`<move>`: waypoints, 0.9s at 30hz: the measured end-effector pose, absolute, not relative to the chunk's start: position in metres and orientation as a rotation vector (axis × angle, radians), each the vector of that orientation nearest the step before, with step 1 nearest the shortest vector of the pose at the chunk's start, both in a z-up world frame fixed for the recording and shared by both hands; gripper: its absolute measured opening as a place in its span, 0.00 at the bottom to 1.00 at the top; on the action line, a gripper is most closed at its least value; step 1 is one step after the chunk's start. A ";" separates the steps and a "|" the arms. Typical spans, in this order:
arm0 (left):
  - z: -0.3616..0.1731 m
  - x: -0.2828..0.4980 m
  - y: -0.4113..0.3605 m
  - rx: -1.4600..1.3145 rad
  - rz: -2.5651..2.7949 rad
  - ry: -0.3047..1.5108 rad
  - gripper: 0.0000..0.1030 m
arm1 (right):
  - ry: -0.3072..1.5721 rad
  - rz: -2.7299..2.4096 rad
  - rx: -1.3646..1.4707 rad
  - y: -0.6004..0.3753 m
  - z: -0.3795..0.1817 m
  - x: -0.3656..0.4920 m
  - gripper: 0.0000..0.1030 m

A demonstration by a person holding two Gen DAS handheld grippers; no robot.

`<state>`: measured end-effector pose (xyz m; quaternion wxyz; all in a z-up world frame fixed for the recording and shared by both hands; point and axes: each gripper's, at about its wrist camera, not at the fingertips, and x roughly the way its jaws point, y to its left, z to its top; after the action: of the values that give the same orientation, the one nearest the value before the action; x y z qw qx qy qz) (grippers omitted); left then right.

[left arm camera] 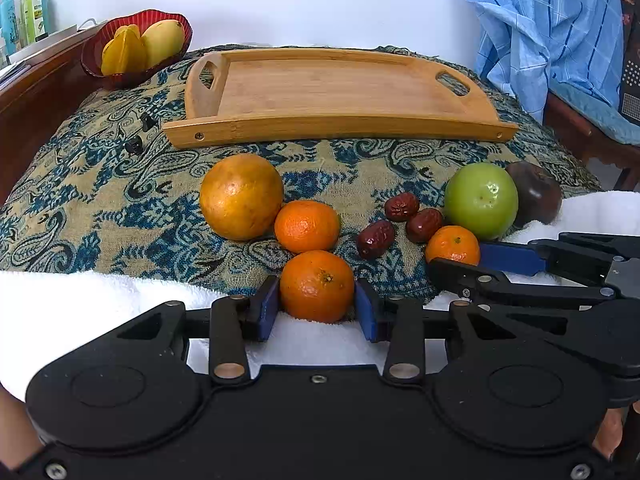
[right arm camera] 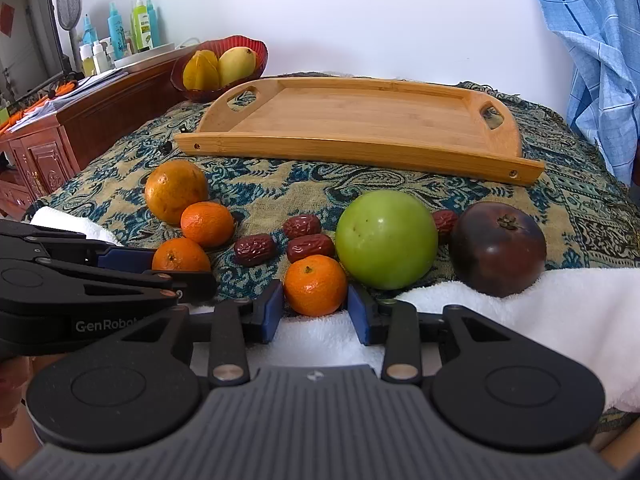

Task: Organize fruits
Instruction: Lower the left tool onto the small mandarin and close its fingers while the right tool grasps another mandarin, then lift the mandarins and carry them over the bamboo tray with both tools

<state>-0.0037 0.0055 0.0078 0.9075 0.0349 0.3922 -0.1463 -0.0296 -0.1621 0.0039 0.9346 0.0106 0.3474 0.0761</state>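
Note:
Fruit lies on a patterned cloth in front of a bare wooden tray (left arm camera: 336, 92). My left gripper (left arm camera: 316, 300) is shut on a tangerine (left arm camera: 317, 286) at the edge of a white towel, with both blue pads against its sides. A second tangerine (left arm camera: 307, 226) and a big orange (left arm camera: 241, 196) lie just behind it. My right gripper (right arm camera: 315, 304) stands open around another tangerine (right arm camera: 315, 285), its pads close beside it without clearly pressing. Beyond that one lie a green apple (right arm camera: 386, 240), a dark purple fruit (right arm camera: 498, 248) and several red dates (right arm camera: 310, 247).
A red bowl (right arm camera: 256, 50) with a star fruit and a mango stands at the back left by a wooden cabinet (right arm camera: 44, 152). Bottles line the shelf behind. A blue checked cloth (right arm camera: 592, 40) hangs at the right. The white towel (right arm camera: 520, 312) covers the near edge.

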 end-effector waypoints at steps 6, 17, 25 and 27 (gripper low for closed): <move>0.008 -0.004 0.004 0.077 -0.298 0.808 0.37 | 0.707 0.159 0.020 -0.162 0.004 -0.030 0.54; 0.018 -0.009 0.005 0.061 -0.279 0.795 0.37 | 0.705 0.139 0.029 -0.159 0.009 -0.035 0.36; 0.031 -0.022 0.007 0.045 -0.268 0.759 0.37 | 0.667 0.136 0.068 -0.162 0.021 -0.049 0.35; 0.035 -0.024 0.007 0.041 -0.264 0.751 0.37 | 0.653 0.140 0.066 -0.162 0.025 -0.052 0.35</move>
<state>-0.0240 0.0071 0.0349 0.9217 0.0200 0.3655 -0.1287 -0.0524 -0.1618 0.0245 0.9442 0.0322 0.3205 0.0689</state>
